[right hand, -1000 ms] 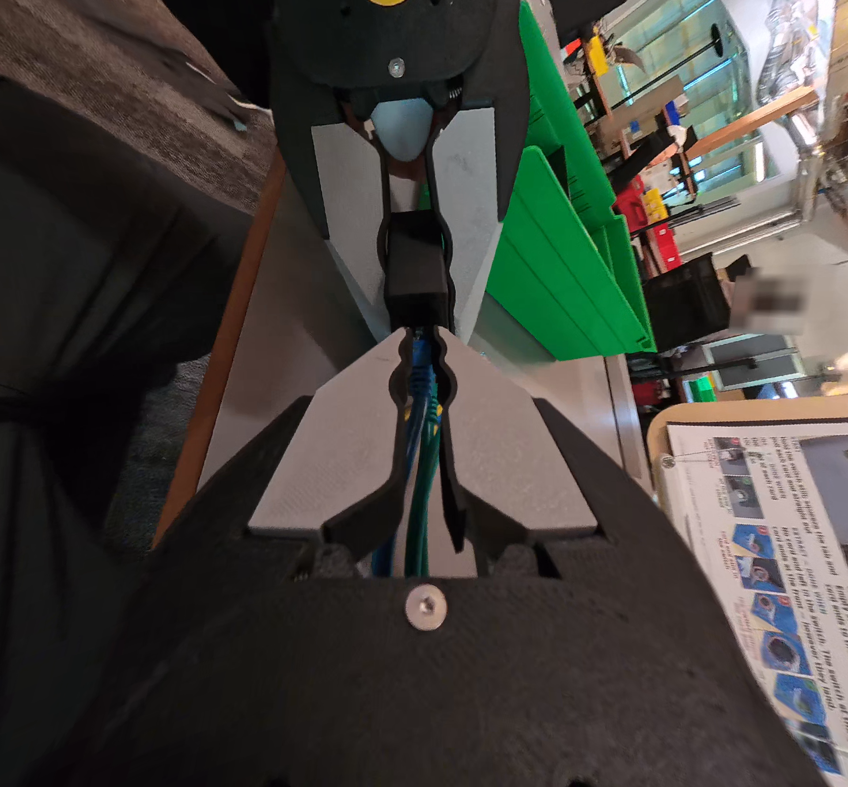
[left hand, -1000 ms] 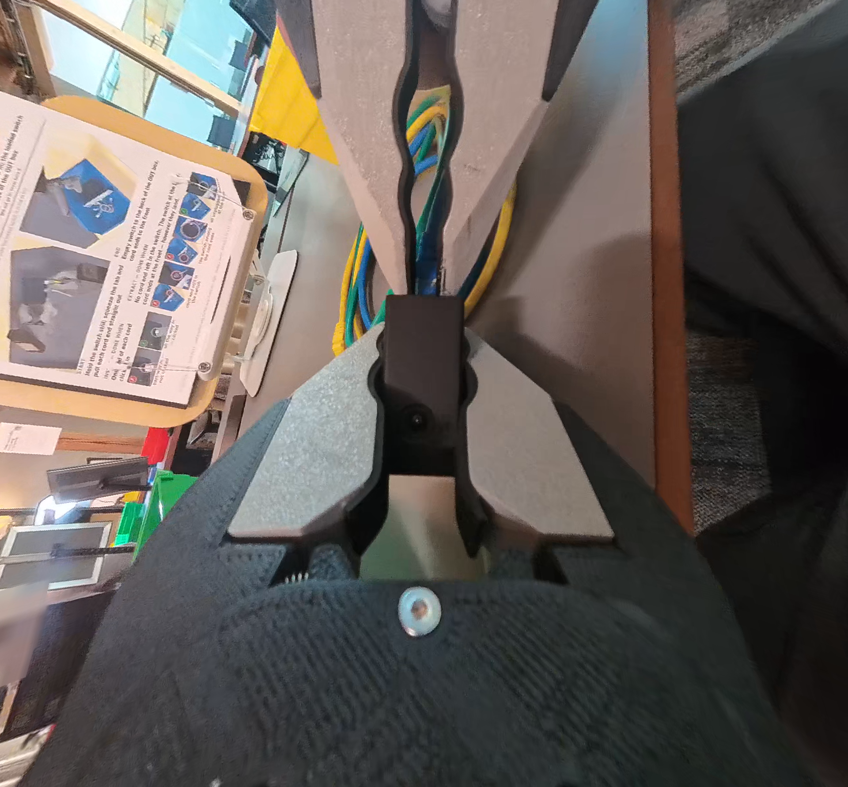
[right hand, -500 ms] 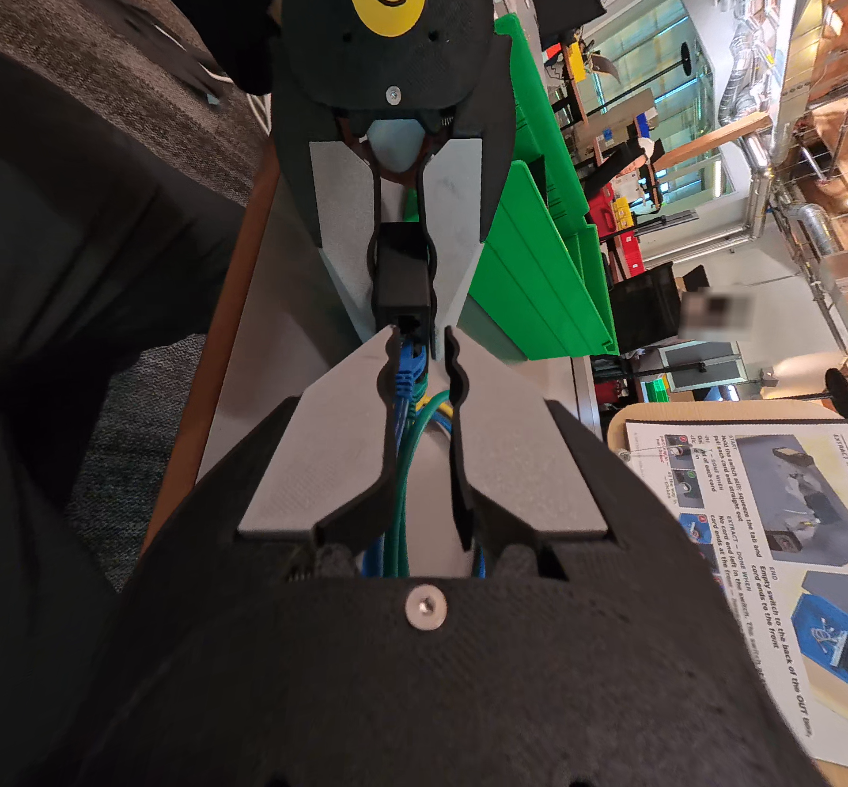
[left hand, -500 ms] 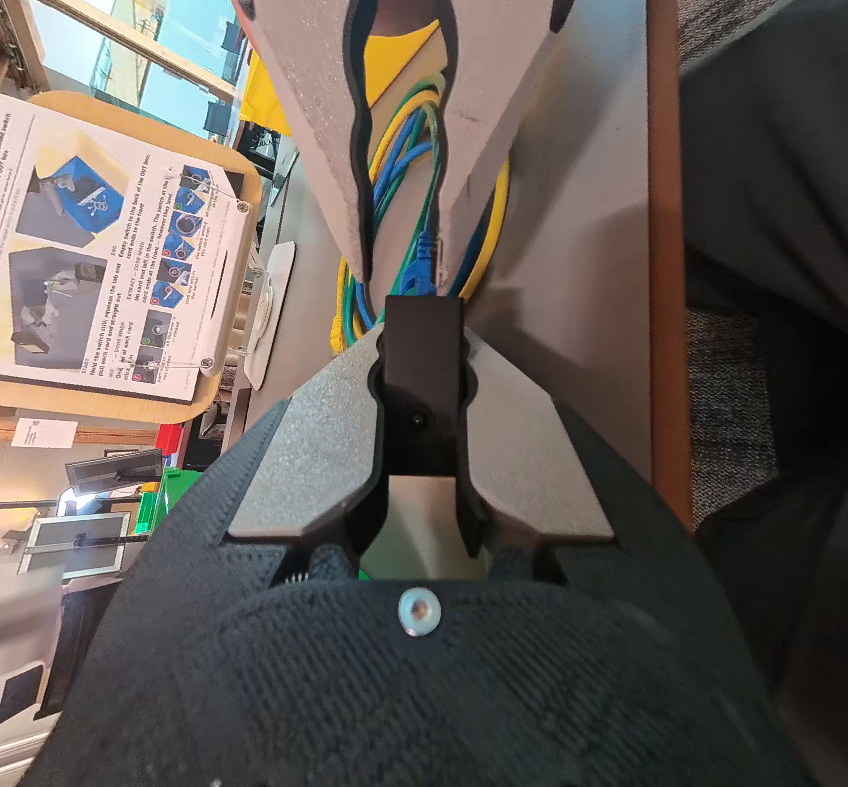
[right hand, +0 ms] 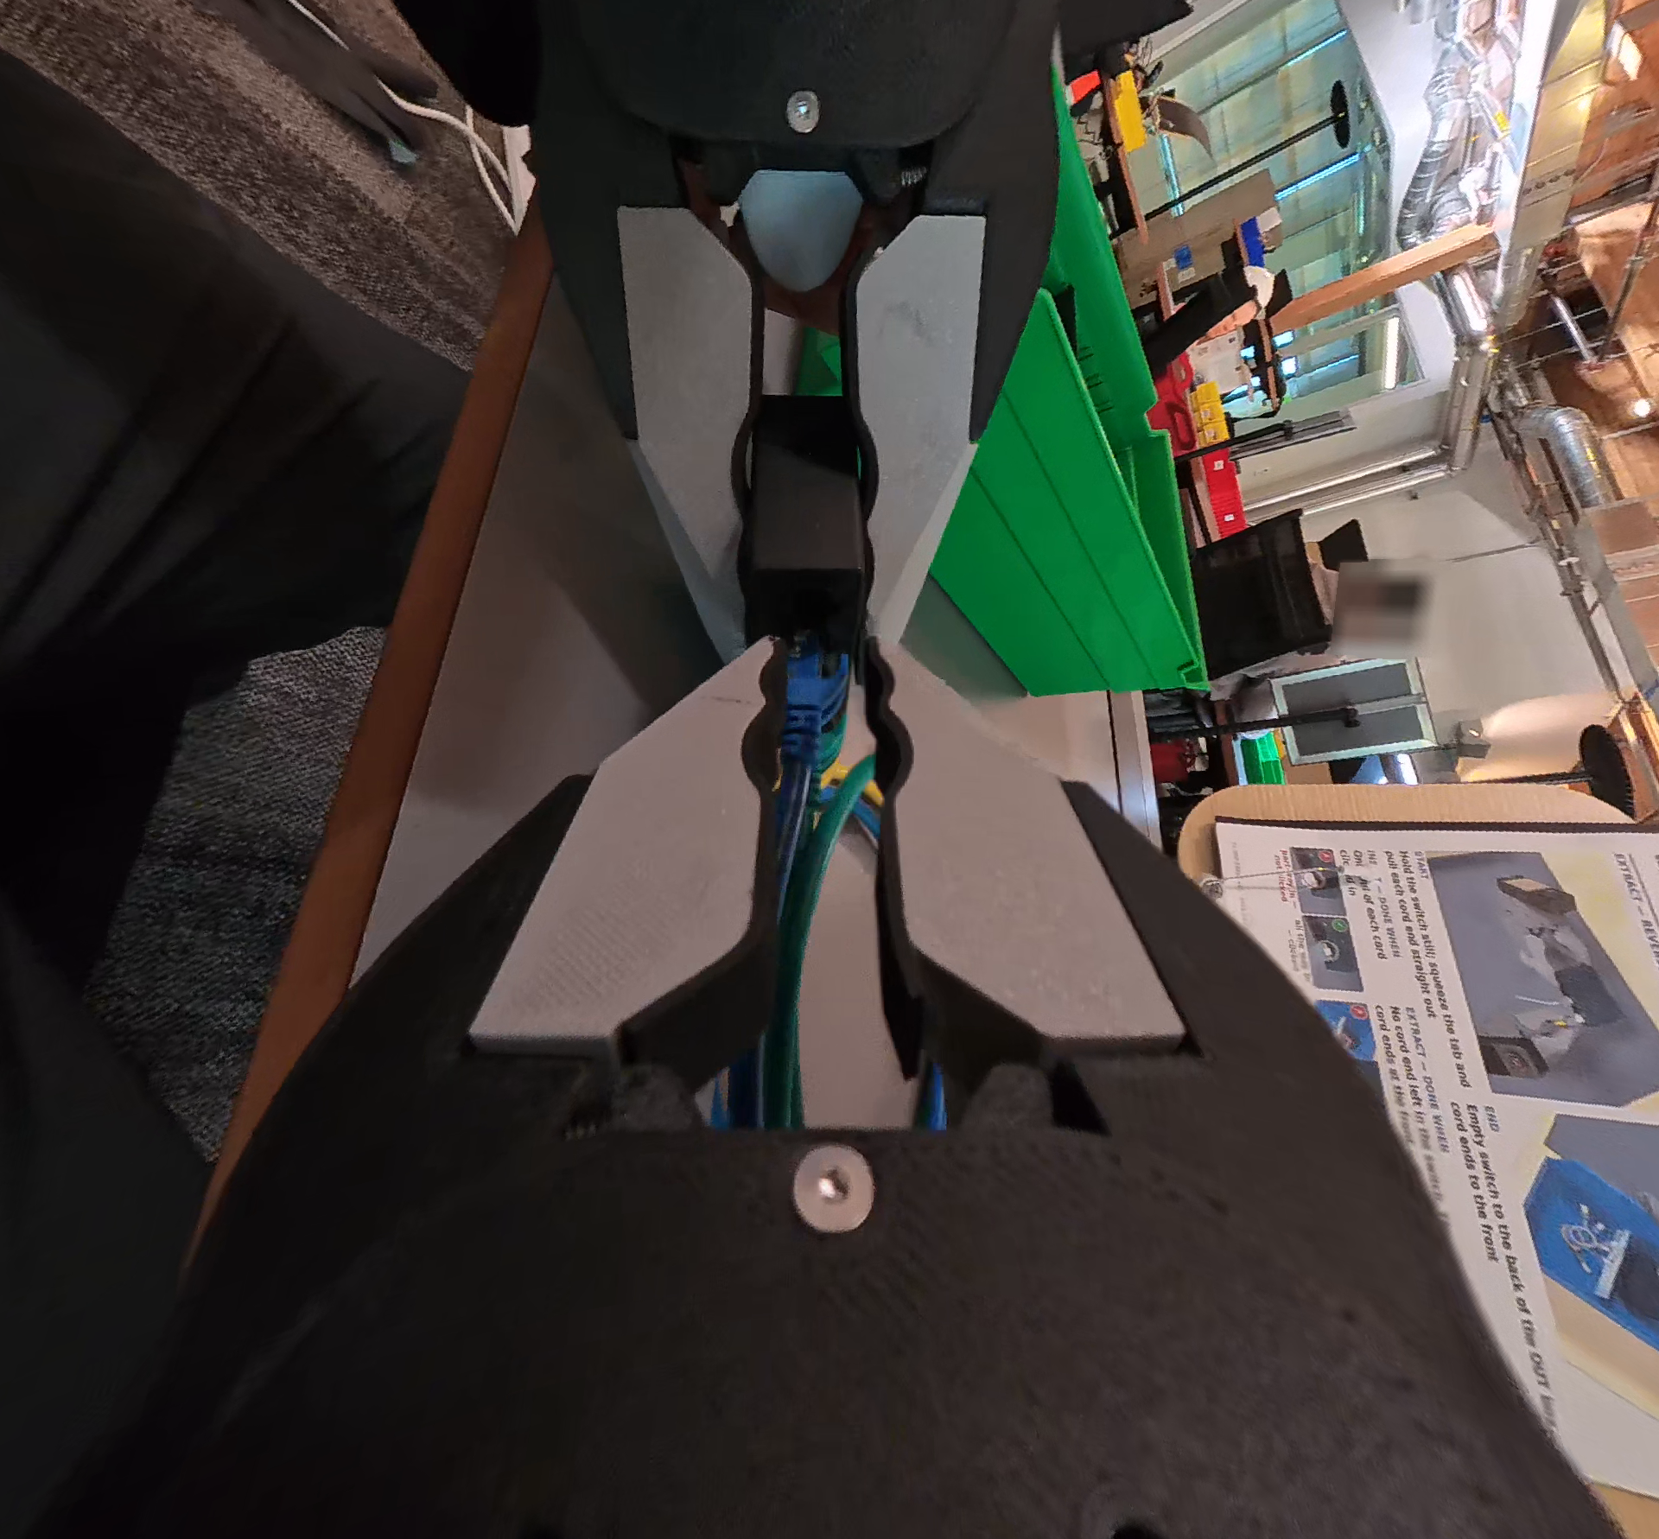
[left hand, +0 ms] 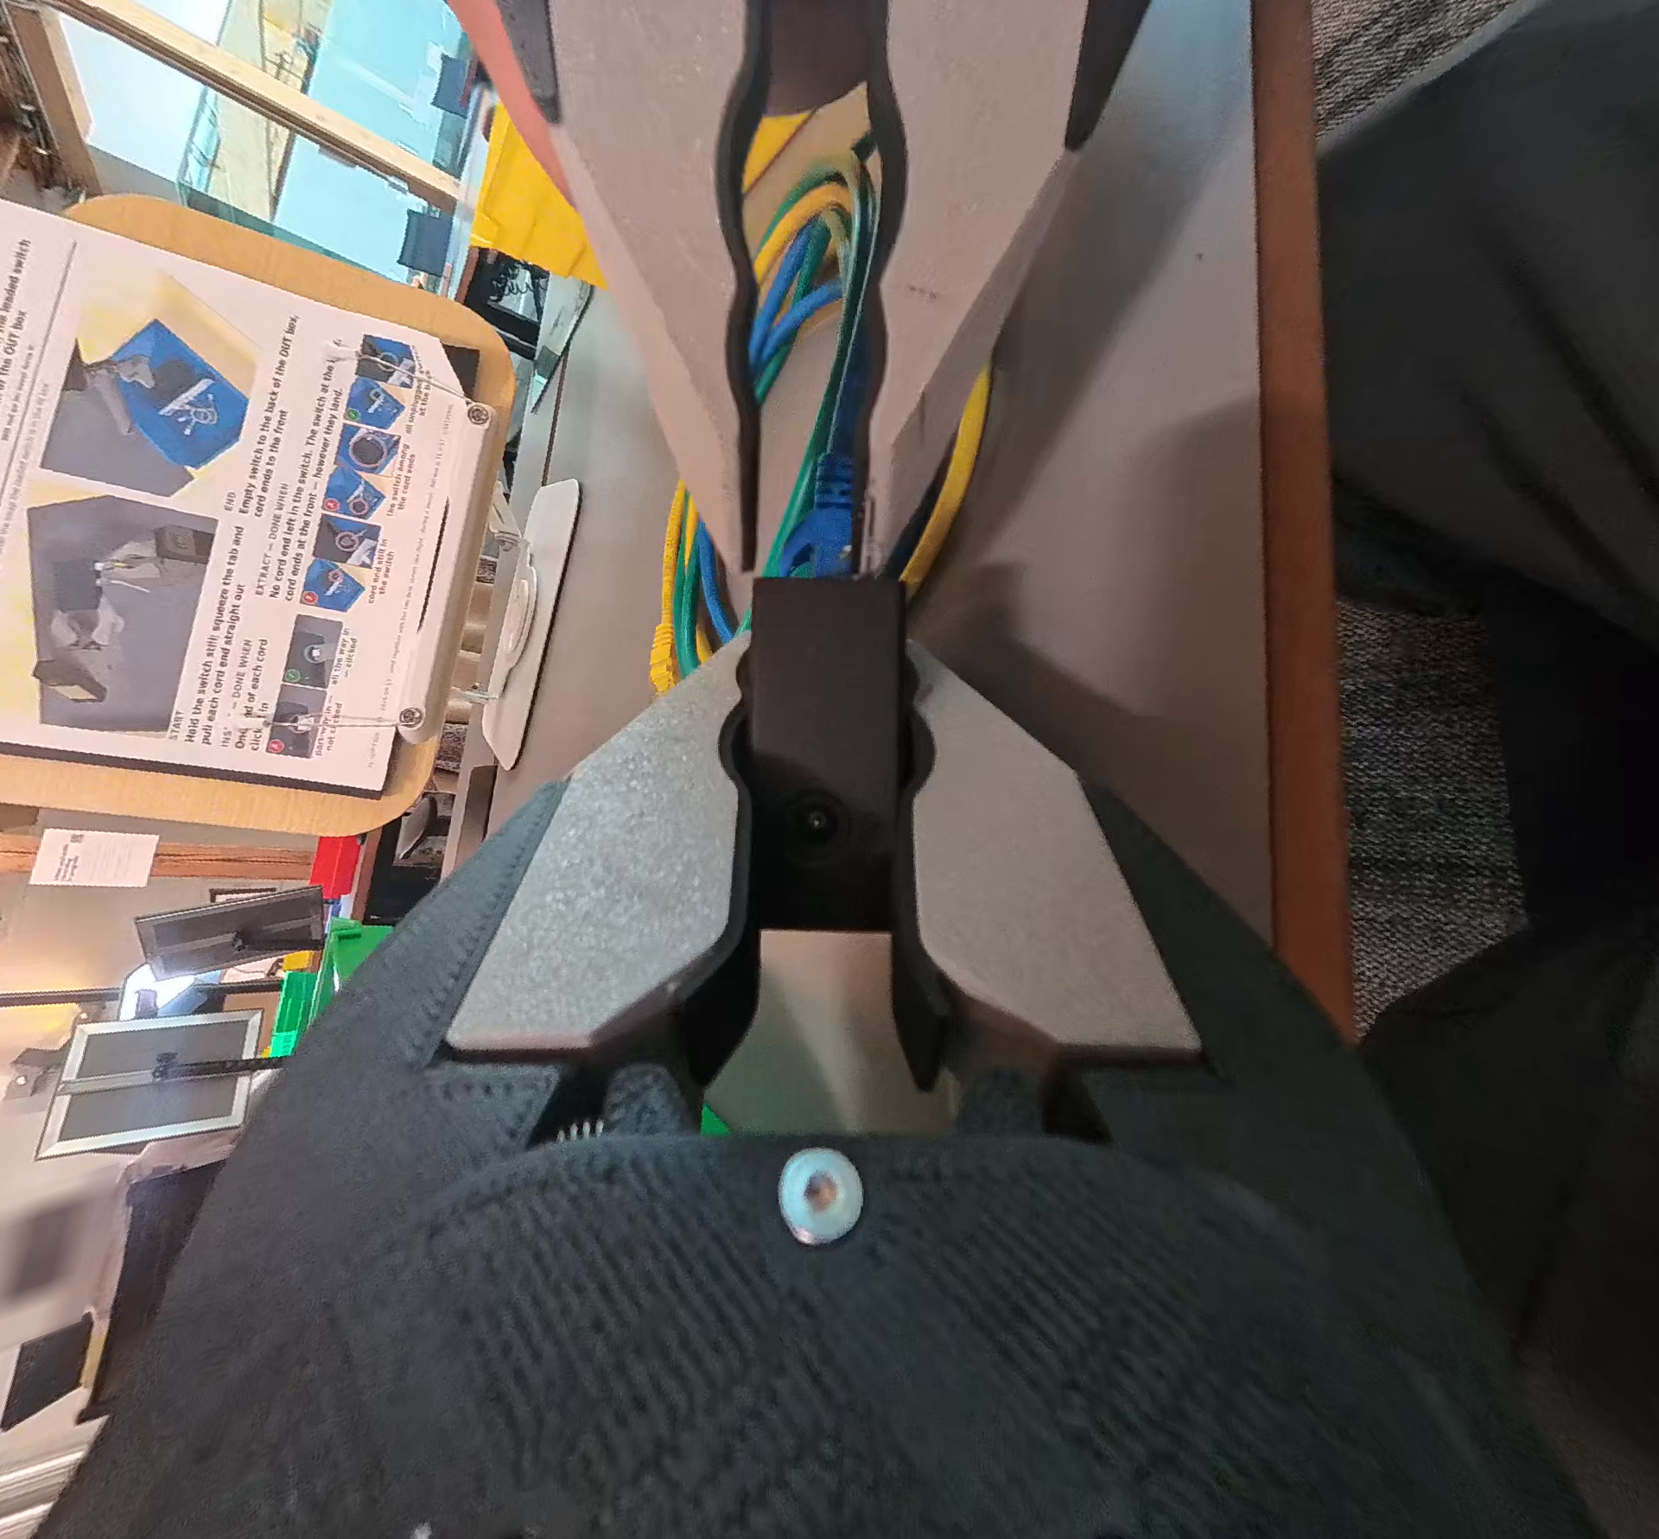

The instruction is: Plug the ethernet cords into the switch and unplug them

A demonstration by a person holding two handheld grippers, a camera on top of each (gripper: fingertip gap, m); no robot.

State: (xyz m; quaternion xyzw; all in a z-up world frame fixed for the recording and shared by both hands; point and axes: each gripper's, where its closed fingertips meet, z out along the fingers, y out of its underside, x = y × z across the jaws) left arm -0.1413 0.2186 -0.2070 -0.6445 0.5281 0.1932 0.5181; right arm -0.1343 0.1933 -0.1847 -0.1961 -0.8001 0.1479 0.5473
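My left gripper (left hand: 826, 652) is shut on the small black switch (left hand: 826, 715) and holds it above the grey table. It also shows at the top of the right wrist view (right hand: 805, 634), with the switch (right hand: 803, 526) between its fingers. A blue ethernet plug (right hand: 808, 692) sits in the switch's port. My right gripper (right hand: 821, 656) is open, its fingertips on either side of the plug and close to the switch. It comes in from the top of the left wrist view (left hand: 812, 553), around the blue plug (left hand: 830, 508). Green, blue and yellow cords (left hand: 790, 302) lie looped on the table beyond.
The table's brown edge (left hand: 1293, 508) runs along a person's dark clothing. Green bins (right hand: 1059, 526) stand beside the left gripper. An instruction sheet on a wooden board (left hand: 224, 508) stands on the far side of the table. A yellow bin (left hand: 530, 212) is behind the cords. My left and right fingertips are right by each other.
My right gripper was shut on the blue cord a second ago and has opened. The plug stays at the switch. My left gripper keeps its hold.
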